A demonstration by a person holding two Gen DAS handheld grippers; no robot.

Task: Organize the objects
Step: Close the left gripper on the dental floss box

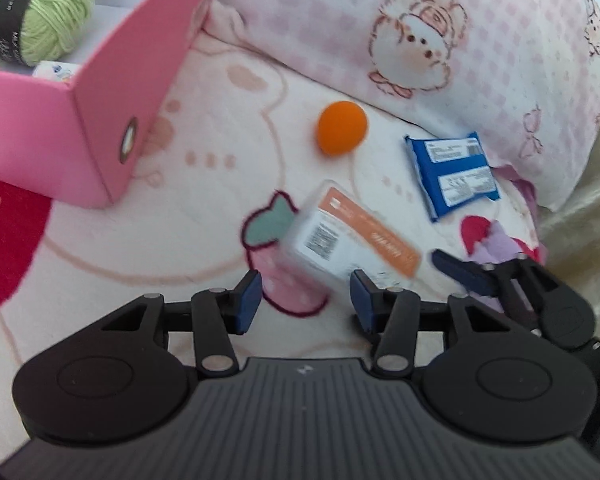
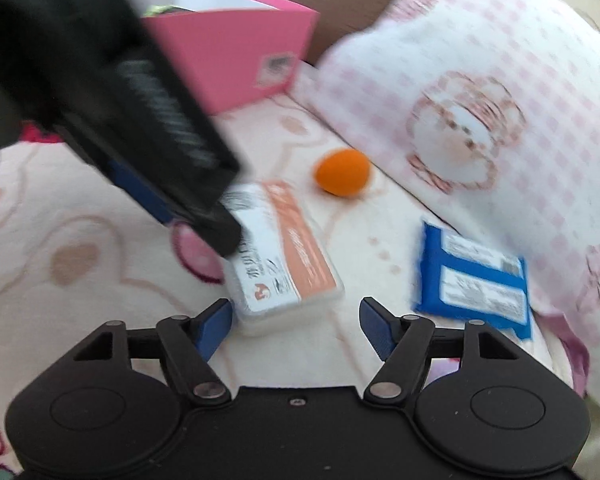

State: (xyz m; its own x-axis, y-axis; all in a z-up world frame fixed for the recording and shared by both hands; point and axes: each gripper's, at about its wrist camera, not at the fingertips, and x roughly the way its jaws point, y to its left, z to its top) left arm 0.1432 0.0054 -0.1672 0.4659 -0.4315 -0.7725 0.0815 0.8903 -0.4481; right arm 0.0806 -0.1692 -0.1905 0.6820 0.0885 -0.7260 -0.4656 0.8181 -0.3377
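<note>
Left gripper (image 1: 306,300): fingers spread apart, holding nothing, poised over the near end of the white-and-orange case (image 1: 342,230).
Right gripper (image 2: 296,326): fingers likewise apart and empty, just short of the same case.
Case: flat on the blanket (image 1: 120,240), between the orange ball (image 1: 342,127) and both tools.
Blue packet (image 1: 452,174): beside the pillow (image 1: 440,20).
Pink box (image 1: 112,92): upper left, green yarn (image 1: 36,16) inside.
Risk: both tools converge on one case and may collide; the soft blanket may let it tilt.
</note>
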